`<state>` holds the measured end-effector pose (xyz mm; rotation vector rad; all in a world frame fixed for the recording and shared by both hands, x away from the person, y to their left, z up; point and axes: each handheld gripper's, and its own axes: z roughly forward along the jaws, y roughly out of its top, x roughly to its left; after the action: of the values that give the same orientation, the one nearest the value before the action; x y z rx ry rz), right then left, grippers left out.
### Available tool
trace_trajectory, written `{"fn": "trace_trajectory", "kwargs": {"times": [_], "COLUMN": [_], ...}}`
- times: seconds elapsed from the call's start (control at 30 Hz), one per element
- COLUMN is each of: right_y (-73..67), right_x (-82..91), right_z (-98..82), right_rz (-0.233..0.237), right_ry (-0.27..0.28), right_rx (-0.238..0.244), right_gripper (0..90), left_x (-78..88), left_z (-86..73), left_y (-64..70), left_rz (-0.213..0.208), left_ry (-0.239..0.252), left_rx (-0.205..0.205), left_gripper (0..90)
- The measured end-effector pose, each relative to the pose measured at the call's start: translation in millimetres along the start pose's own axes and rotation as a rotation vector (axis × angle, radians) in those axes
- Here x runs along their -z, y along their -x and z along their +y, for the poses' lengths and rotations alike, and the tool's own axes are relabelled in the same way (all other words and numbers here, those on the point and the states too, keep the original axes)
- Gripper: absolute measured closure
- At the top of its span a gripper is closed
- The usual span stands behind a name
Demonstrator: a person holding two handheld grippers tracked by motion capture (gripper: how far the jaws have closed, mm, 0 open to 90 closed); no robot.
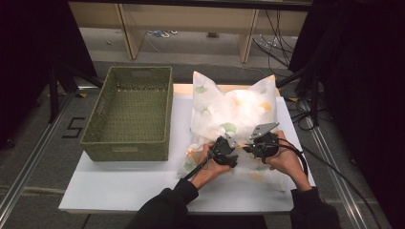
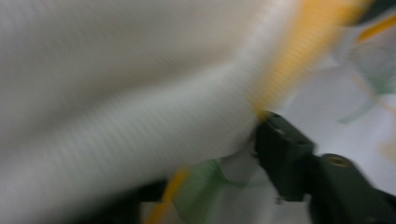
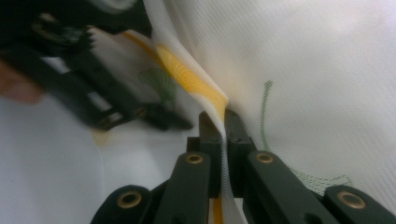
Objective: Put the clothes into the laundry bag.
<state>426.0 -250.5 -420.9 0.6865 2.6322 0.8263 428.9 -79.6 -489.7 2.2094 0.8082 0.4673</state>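
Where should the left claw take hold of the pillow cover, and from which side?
Probably the loose near hem of the pillow cover, coming from the person's side, just left of the right claw, which already pinches a thin fold there. The stuffed middle bulges too much; only this flat, slack edge fits between jaws. The left claw sits beside it.

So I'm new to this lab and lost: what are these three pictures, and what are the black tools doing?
A person sits at a white table and holds a hand-worked two-jaw tool in each hand. The high view looks down from above. The other two views come from small cameras riding on each tool, looking along its jaws. On the table are a woven green basket and a white pillow with green and yellow leaf prints. The right gripper is shut on a fold of the pillow cover. The left gripper sits at the pillow's near edge; its view is blurred, so its grip is unclear.
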Motion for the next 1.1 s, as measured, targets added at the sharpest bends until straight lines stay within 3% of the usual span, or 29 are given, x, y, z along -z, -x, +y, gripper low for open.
{"fn": "trace_trajectory", "kwargs": {"times": [0.1, 0.2, 0.3, 0.33, 0.37, 0.4, 0.47, 0.53, 0.57, 0.6, 0.63, 0.67, 0.7, 0.73, 0.8, 0.83, 0.87, 0.97, 1.1], "right_y": [0.3, 0.3, -2.1, -1.0, -0.7, 0.2, 1.7, 4.9, 7.2, 8.1, 8.6, 10.2, 8.6, 7.8, 5.9, 4.9, 3.4, 1.9, 3.9], "right_x": [0.0, -0.5, 0.4, 1.0, 3.1, 3.9, 5.7, 5.4, 4.2, 3.5, 2.3, -0.1, -1.0, -3.1, -7.0, -10.2, -12.2, -14.8, -13.5], "right_z": [-0.7, -0.7, 0.4, 0.5, 0.7, 1.1, 1.4, 1.2, 0.4, -0.1, -0.8, -2.7, -3.0, -3.8, -3.6, -3.4, -3.0, -3.5, -5.0], "right_rz": [-0.003, 0.0, 0.016, 0.014, 0.018, 0.01, 0.009, 0.014, 0.004, -0.002, 0.006, 0.007, 0.015, 0.025, 0.027, 0.024, 0.033, 0.028, 0.023], "right_ry": [-0.004, -0.008, -0.006, -0.001, 0.001, 0.004, 0.028, 0.045, 0.052, 0.039, 0.032, 0.037, 0.022, 0.016, -0.005, -0.002, -0.012, -0.009, -0.012], "right_rx": [-0.013, -0.018, -0.029, -0.005, -0.022, -0.02, -0.017, -0.024, -0.011, -0.022, -0.04, -0.022, -0.053, -0.049, -0.044, -0.038, -0.043, -0.031, -0.048], "right_gripper": [89.6, 89.7, 89.7, 89.7, 89.7, 89.7, 89.7, 89.8, 89.7, 89.7, 89.8, 89.7, 89.7, 89.7, 89.7, 89.7, 89.6, 89.6, 89.6], "left_x": [1.4, 0.1, -2.5, -2.6, -3.8, -5.2, -5.9, -16.3, -19.1, -24.4, -24.8, -24.0, -20.5, -19.7, -10.6, -6.3, 0.4, 24.4, 71.8], "left_z": [2.1, 9.6, 17.3, 21.4, 24.5, 27.7, 36.2, 42.6, 43.6, 42.8, 40.8, 38.3, 35.4, 31.3, 24.1, 20.7, 17.8, 6.4, -10.3], "left_y": [-1.7, -4.9, -9.0, -10.5, -10.6, -9.8, -14.3, -16.0, -17.6, -15.5, -15.8, -15.7, -16.4, -13.4, -10.6, -8.5, -7.2, -0.3, -3.4], "left_rz": [0.015, 0.033, 0.055, 0.074, 0.086, 0.099, 0.139, 0.159, 0.161, 0.157, 0.157, 0.156, 0.142, 0.128, 0.091, 0.088, 0.086, 0.05, 0.081], "left_ry": [0.036, 0.056, 0.076, 0.08, 0.095, 0.111, 0.12, 0.175, 0.152, 0.167, 0.151, 0.136, 0.098, 0.101, 0.071, 0.082, 0.072, 0.057, 0.045], "left_rx": [-0.026, 0.001, 0.029, 0.018, 0.017, 0.036, 0.005, 0.06, 0.048, 0.087, 0.073, 0.051, 0.015, 0.041, 0.031, 0.038, 0.015, 0.02, -0.068], "left_gripper": [70.0, 83.0, 84.8, 85.0, 85.1, 85.2, 85.3, 85.2, 85.1, 84.5, 83.7, 81.9, 79.3, 75.2, 65.0, 61.1, 56.8, 44.2, 36.8]}}
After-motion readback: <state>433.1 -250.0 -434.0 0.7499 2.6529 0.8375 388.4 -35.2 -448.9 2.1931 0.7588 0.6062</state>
